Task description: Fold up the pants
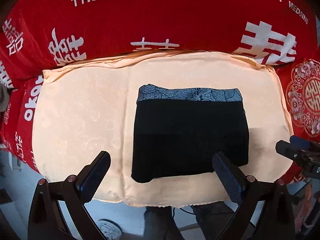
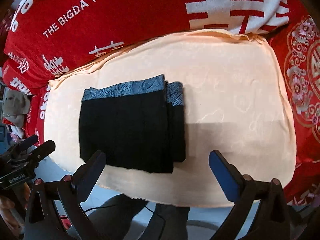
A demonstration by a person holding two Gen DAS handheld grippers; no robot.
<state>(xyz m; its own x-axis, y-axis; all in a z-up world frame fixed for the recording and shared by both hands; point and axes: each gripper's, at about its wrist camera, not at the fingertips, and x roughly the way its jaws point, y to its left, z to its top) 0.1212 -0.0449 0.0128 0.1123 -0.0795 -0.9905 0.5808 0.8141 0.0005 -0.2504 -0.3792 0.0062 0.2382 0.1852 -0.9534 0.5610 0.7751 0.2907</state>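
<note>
Left wrist view. The black pants (image 1: pixel 190 138) lie as a compact rectangle on the peach cloth (image 1: pixel 80 116), right of its middle, with the blue patterned waistband (image 1: pixel 189 95) along the far edge. The left claw (image 1: pixel 160 168) is spread wide and holds nothing; one finger sits over the bare cloth, the other over the near right corner of the pants, contact not discernible. The right claw (image 1: pixel 294 150) shows only as a dark tip at the right edge of the frame, clear of the pants. Behind the cloth lies a red wedding quilt (image 1: pixel 140 20) lettered "THE BIGDAY".

Judgement: folding looks essentially finished; this step reads as release or final check. A next move, if any, would be squaring the edges or pressing the stack flat, which calls for a light touch so the layers do not slide.

Right wrist view. The right claw (image 2: pixel 157 160) is also spread and empty, its left finger over the near edge of the pants (image 2: pixel 130 132), its right finger over bare cloth (image 2: pixel 230 100). The left claw (image 2: pixel 40 148) hangs just off the cloth's left edge.

This view shows what the other does not: the right side of the stack is stepped, with several layers offset and a second strip of waistband (image 2: pixel 174 94) peeking out. The left view alone shows the stack as one tidy block.
</note>
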